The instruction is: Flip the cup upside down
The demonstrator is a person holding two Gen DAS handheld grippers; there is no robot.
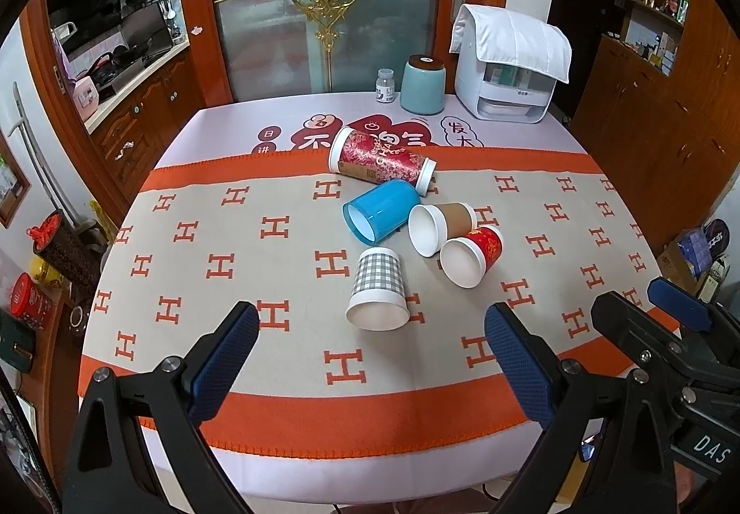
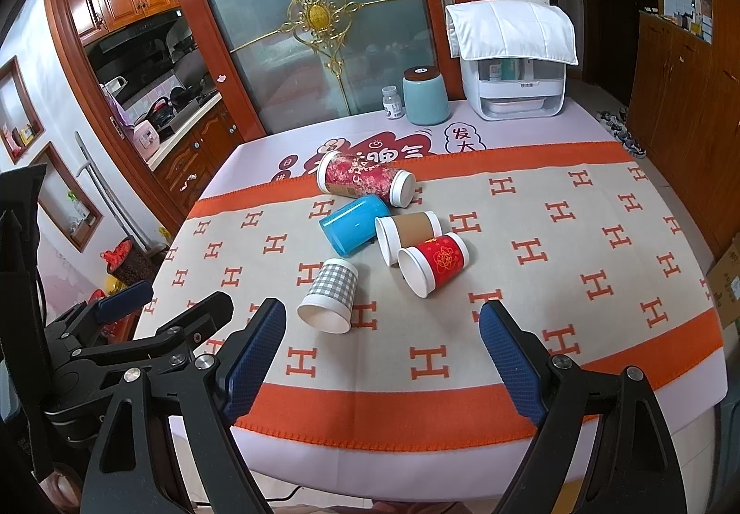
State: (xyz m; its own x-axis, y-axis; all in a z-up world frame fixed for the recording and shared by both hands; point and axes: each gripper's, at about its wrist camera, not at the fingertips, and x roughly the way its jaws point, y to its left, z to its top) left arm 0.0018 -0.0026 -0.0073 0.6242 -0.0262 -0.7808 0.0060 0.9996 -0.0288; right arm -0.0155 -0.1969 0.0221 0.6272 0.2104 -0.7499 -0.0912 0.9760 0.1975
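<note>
Claws are hovering over the near edge of the bench (image 1: 286, 458), both with blue pads spread wide apart and holding nothing, which suits an approach before any grasp. Just ahead of the left claw (image 1: 370, 357), and slightly left of the right claw (image 2: 384, 357), the grey checked cup (image 1: 378, 288) is lying on its side with its open mouth facing the claws; being nearest and apart from the others, it looks like the easiest first pick. Further ahead and a little to the right, the red cup (image 1: 471, 254) and the brown-sleeved cup (image 1: 439, 227) are lying on their sides touching each other, mouths turned toward the claws. Beside them the blue cup (image 1: 379, 211) is resting on its side too, and beyond it the tall red patterned tumbler (image 1: 381, 160) is lying crosswise. All five are tipped over, so none is yet standing mouth-down. At the far edge a teal jar (image 1: 422, 85), a small bottle (image 1: 385, 85) and a white appliance (image 1: 506, 61) are standing well clear.
</note>
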